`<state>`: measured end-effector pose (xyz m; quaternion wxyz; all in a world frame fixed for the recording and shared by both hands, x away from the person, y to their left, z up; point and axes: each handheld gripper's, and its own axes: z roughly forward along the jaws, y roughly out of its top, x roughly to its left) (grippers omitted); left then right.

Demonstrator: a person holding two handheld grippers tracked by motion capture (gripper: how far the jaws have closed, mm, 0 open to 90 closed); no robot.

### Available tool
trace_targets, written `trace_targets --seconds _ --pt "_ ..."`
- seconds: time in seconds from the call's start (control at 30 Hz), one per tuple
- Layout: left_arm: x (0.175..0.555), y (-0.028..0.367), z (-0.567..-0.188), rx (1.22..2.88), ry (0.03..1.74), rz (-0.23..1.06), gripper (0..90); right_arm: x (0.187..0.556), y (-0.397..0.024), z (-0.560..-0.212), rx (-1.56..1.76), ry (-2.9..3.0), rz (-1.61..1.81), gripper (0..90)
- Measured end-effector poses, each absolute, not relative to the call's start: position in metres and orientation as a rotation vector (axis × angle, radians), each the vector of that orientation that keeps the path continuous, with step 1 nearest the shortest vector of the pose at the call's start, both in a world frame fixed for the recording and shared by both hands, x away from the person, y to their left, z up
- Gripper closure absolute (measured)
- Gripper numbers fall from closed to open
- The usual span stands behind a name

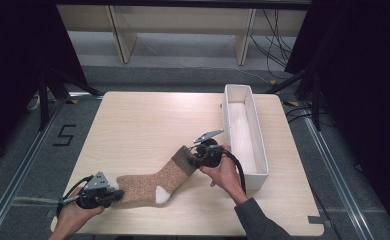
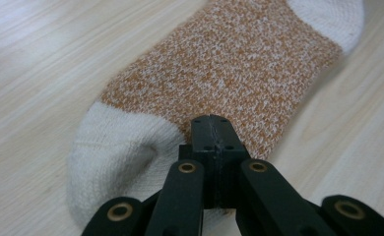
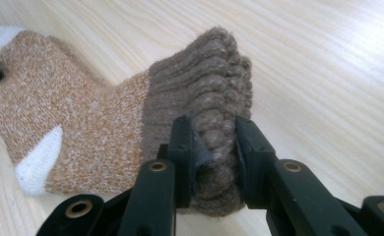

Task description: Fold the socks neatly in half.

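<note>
Both grippers clamp one orange-flecked knitted sock point(image 1: 155, 181) near the desk's point(image 1: 138, 120) front edge: left gripper point(image 1: 117, 194) pinches its white toe, right gripper point(image 1: 192, 159) its brown ribbed cuff. Bare wood stretches behind; a long white rectangular tray point(image 1: 259, 150) lines the right edge.

1. we take this for a lab or test room, not a home.
2. we see a bare pale wooden table point(image 1: 133, 120) on grey floor, with a "5" point(image 1: 64, 135) marked in tape beside it.
3. we see black curtains point(image 1: 363, 75) at both sides, loose cables point(image 1: 275, 37) on the floor behind, and plain wooden shelving point(image 1: 183, 22).
</note>
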<state>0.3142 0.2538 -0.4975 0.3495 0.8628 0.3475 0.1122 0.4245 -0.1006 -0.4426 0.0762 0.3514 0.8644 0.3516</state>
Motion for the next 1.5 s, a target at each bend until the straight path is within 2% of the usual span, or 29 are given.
trace_targets --seconds 0.4,0.47,0.67,0.87,0.9,1.2,1.37,1.5 --pt "0.308 0.199 -0.497 2.252 0.791 0.244 89.8 0.422 -0.124 -0.414 1.097 2.601 0.869 72.7" --pt "0.31 0.192 -0.497 2.268 0.763 0.233 89.8 0.425 -0.129 -0.41 0.998 2.616 0.862 72.7" --pt "0.314 0.179 -0.499 2.267 0.74 0.226 89.8 0.422 -0.126 -0.392 0.994 2.637 0.838 72.7" --pt "0.315 0.18 -0.501 2.254 0.75 0.224 89.8 0.403 -0.098 -0.372 0.991 2.692 0.939 73.0" --pt "0.314 0.18 -0.501 2.248 0.757 0.224 89.8 0.403 -0.093 -0.373 0.87 2.693 0.967 73.0" --pt "0.312 0.181 -0.497 2.199 0.774 0.236 88.9 0.386 -0.052 -0.374 0.756 2.725 0.932 72.9" --pt "0.298 0.198 -0.473 2.16 0.762 0.303 87.3 0.388 -0.046 -0.377 0.74 2.716 0.898 72.9" --pt "0.293 0.214 -0.478 2.135 0.831 0.3 87.7 0.386 -0.044 -0.377 0.743 2.723 0.911 72.8"
